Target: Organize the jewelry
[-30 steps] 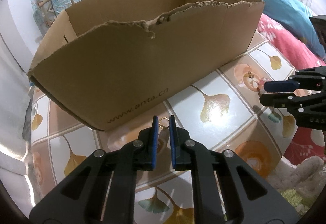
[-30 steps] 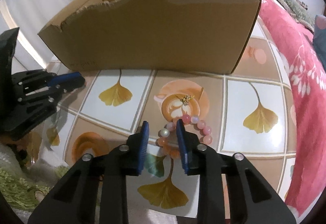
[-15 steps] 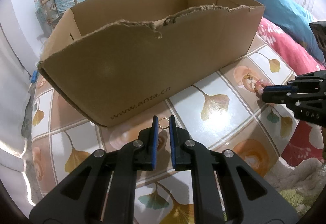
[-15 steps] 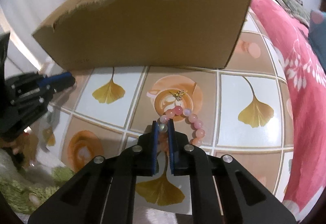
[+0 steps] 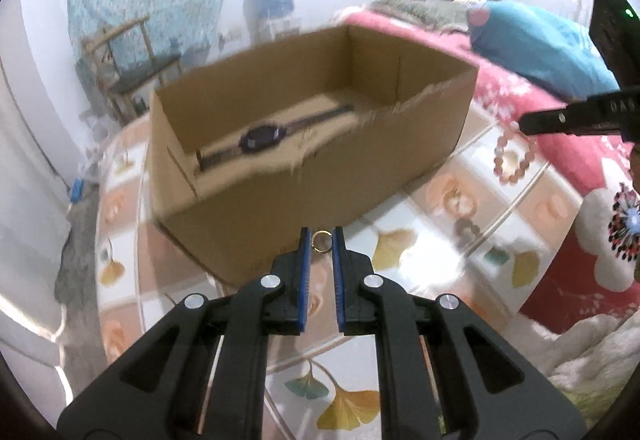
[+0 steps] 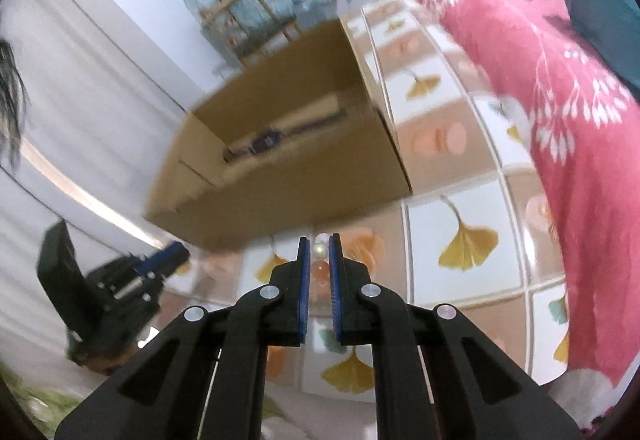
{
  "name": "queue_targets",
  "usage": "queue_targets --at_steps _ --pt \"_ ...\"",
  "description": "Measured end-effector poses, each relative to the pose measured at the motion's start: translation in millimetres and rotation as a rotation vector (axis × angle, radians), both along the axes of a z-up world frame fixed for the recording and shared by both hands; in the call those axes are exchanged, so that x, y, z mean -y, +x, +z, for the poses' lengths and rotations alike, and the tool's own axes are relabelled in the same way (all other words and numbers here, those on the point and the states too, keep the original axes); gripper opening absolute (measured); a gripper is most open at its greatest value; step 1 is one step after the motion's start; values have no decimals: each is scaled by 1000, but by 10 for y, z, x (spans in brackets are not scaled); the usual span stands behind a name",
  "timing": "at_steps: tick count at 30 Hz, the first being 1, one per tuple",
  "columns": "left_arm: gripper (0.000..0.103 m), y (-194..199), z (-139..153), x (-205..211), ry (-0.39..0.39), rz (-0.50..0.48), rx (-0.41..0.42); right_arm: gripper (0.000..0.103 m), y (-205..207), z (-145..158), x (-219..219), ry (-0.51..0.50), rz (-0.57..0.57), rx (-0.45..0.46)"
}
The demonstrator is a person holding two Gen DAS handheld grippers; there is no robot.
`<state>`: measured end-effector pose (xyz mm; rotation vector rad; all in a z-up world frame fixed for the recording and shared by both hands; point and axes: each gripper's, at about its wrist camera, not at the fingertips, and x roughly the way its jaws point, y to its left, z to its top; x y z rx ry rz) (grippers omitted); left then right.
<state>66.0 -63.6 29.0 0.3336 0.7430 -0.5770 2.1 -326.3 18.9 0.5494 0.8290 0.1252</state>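
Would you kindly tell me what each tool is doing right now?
Left tool: closed on the small gold ring.
Right tool: closed on the pink bead bracelet, which hangs clear of the table.

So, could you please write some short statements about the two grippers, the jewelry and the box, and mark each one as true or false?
1. The left gripper holds a small gold ring. True.
2. The right gripper is open and holds nothing. False: it is shut on the pink bead bracelet.
3. The cardboard box contains nothing. False: a dark watch lies inside it.
4. The bracelet hangs above the table, not lying on it. True.
5. The ring lies inside the box. False: it is outside, between the left gripper's fingers.
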Motion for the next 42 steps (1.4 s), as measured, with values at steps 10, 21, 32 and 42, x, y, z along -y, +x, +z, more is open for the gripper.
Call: queue_targets --at_steps 10,21,32,42 --pt "10 329 718 169 -122 -115 128 9 373 937 -35 -30 159 255" --pt "10 1348 139 774 -162 -166 -280 9 1715 508 -196 -141 324 -1" --pt "26 1339 64 752 -174 -178 -290 11 2209 182 -170 -300 325 -140" --pt "41 858 367 527 -193 -212 -145 26 1670 687 79 -272 202 41"
